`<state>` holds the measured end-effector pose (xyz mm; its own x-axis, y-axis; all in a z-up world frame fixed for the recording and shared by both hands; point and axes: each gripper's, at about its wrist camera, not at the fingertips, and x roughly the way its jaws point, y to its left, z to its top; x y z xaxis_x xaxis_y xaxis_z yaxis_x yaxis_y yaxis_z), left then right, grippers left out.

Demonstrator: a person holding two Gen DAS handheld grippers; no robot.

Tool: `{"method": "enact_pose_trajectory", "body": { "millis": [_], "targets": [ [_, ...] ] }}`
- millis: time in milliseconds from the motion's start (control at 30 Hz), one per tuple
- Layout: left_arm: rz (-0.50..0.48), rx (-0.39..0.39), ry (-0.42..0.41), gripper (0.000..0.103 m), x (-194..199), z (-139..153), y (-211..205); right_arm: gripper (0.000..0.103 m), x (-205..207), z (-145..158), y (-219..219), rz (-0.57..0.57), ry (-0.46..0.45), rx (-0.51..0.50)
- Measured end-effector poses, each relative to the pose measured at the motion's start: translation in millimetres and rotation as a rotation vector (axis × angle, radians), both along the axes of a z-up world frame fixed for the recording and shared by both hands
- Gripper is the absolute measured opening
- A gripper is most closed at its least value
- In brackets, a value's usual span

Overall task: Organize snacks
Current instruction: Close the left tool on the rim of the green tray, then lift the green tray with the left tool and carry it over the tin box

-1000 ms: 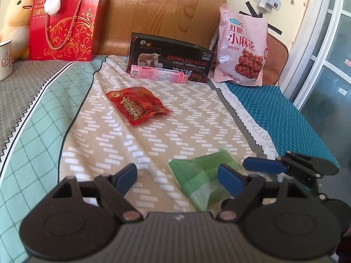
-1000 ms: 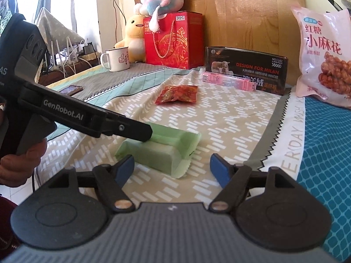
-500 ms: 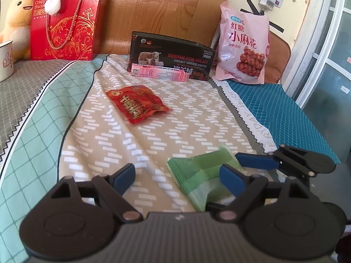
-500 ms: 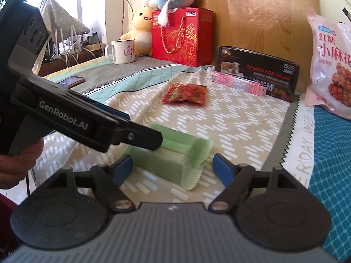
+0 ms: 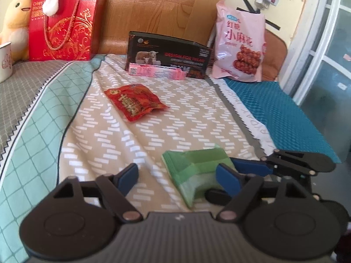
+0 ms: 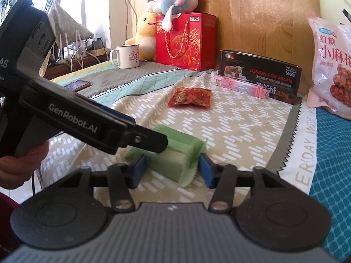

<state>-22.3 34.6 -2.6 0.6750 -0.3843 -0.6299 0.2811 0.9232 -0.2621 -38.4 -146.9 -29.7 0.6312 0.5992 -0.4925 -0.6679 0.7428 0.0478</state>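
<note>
- Left wrist view: the left gripper (image 5: 177,176) sits at the bottom of the frame, fingers apart and closing. The green snack pack (image 5: 195,171) lies low and right of centre on the patterned bedspread (image 5: 186,118); its near end reaches in by the right-hand finger, and I can't tell if that pad touches it. The left-hand finger is clear over bare cloth. The right gripper (image 5: 239,171) pokes in from the lower right at the pack's far side.
- Same view, further up: a red snack packet (image 5: 133,102) mid-frame, a pink carton (image 5: 156,72) in front of a black box (image 5: 169,53), a pink snack bag (image 5: 240,43) upper right.
- Right wrist view: the right gripper (image 6: 172,171) has the green pack (image 6: 171,160) between its blue fingers, which are closing and look right at its sides. The left gripper (image 6: 162,143) comes in from the left, its tip over the pack.
</note>
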Motion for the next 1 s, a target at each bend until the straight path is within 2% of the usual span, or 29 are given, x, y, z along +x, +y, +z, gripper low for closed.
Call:
{"method": "enact_pose_trajectory", "body": {
  "millis": [33,133,233,400,433,567,733,800,867,933,1000],
  "targets": [
    [-0.014,-0.015,0.006,0.068,-1.6,0.2,1.9,0.046,-1.6,0.1,-0.8,-0.003,0.002,0.003],
    [-0.088,-0.059,0.031,0.063,-6.9,1.0,1.5,0.034,-8.1,0.3,-4.4,0.003,0.017,0.017],
    [-0.112,-0.040,0.028,0.063,-10.9,2.0,-4.6,0.024,-15.7,1.6,-7.2,0.022,0.033,0.021],
    [-0.118,-0.113,0.080,0.062,-1.2,6.1,1.1,0.016,-20.4,6.2,-8.3,0.026,0.044,0.001],
    [-0.119,-0.120,0.086,0.060,-0.2,7.2,1.8,0.012,-21.2,7.1,-7.8,0.022,0.036,-0.008],
    [-0.114,-0.136,0.089,0.056,-2.2,13.7,4.5,0.009,-21.3,16.9,-10.2,-0.004,0.005,0.002],
    [-0.119,-0.121,0.085,0.058,-12.4,21.6,6.2,0.009,-27.6,22.9,-7.5,0.018,-0.008,-0.012],
    [-0.141,-0.134,0.100,0.060,-14.4,21.0,8.0,0.008,-30.0,20.4,-6.6,0.019,-0.004,-0.046],
    [-0.123,-0.112,0.068,0.060,-16.1,23.2,10.0,0.007,-28.4,15.8,-10.7,-0.006,0.014,-0.075],
    [-0.119,-0.105,0.053,0.060,-12.3,24.9,9.7,0.006,-23.3,10.3,-17.8,-0.048,0.041,-0.080],
    [-0.147,-0.119,0.073,0.060,-5.8,23.8,6.0,0.006,-23.5,9.8,-21.3,-0.057,0.051,-0.066]
  ]
}}
